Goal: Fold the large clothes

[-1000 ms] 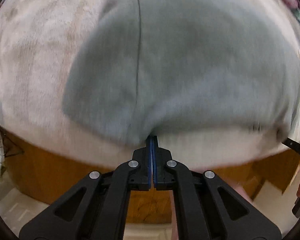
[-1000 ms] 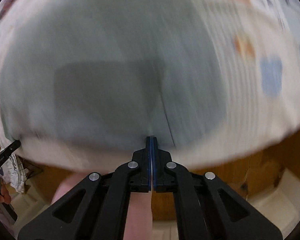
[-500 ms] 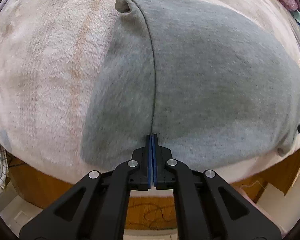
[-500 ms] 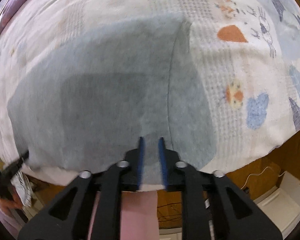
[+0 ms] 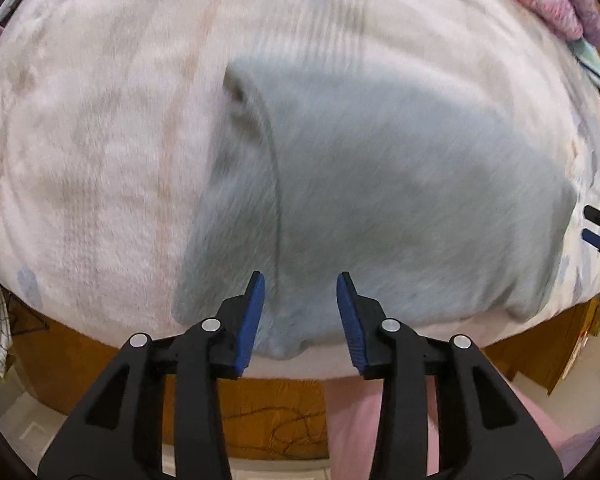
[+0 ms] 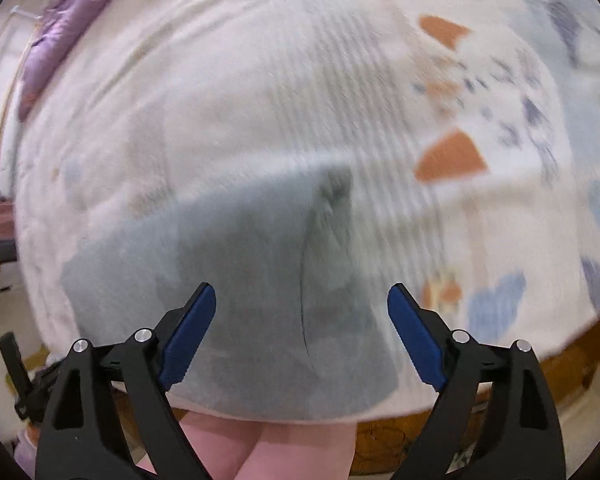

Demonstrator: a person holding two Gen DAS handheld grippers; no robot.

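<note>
A folded grey garment [image 5: 380, 200] lies flat on the pale blanket [image 5: 92, 140] near the bed's front edge; its near hem shows between my fingers. My left gripper [image 5: 300, 284] hangs above that hem, jaws opening, nothing pinched. In the right wrist view the same grey garment [image 6: 240, 300] lies below my right gripper [image 6: 302, 294], whose jaws are opening wide with no cloth between them. The right gripper's blue tips [image 5: 596, 236] peek in at the left wrist view's right edge.
The blanket carries orange and blue prints [image 6: 452, 160] on the right. A pink cloth heap [image 5: 560, 4] and a purple cloth [image 6: 60, 28] lie at the far corners. The wooden bed front [image 5: 260, 412] and the person's pink clothing [image 5: 380, 420] are below.
Both grippers let go of the grey garment's hem, opened and lifted away from the bed. The garment now lies flat and looks smaller in both views.
</note>
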